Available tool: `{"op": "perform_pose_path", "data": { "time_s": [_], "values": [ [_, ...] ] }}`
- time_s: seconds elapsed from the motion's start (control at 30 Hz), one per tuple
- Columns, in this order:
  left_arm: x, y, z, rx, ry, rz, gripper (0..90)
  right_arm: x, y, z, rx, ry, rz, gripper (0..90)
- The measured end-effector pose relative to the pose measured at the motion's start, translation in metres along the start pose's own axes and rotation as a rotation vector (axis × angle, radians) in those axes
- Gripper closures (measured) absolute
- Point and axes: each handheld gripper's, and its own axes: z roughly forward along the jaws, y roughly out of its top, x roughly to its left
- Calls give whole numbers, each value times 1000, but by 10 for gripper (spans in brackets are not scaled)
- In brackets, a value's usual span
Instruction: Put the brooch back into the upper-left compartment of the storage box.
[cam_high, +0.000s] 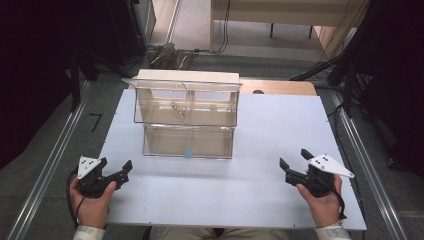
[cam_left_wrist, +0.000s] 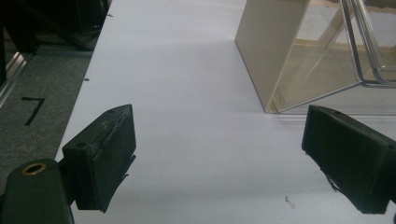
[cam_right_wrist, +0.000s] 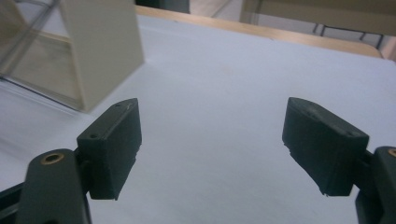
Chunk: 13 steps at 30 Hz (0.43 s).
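Both grippers, left (cam_high: 116, 171) and right (cam_high: 295, 159), sat wide open and held nothing. They waited near the table's (cam_high: 280, 125) front corners, leaving room to reach the clear two-shelf box (cam_high: 186, 120) in the middle.

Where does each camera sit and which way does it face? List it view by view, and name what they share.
High view: above the person's side, looking forward and down on the white table and clear two-tier bin unit; both hands show, with left gripper and right gripper.
Left gripper view: on the left gripper, looking along its open jaws across the table to the unit's left end.
Right gripper view: on the right gripper, jaws open, facing the unit's right end.
Shared: the table and bin unit.
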Motion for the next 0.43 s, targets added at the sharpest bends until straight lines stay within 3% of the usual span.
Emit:
{"op": "perform_pose_path", "data": {
  "time_s": [0.23,0.43],
  "values": [
    [-1,0,0,2,0,6,104,-29,-21,-12,75,-86,41,176],
    [-1,0,0,-1,0,6,104,-48,-32,-11,124,-144,74,163]
  ]
}}
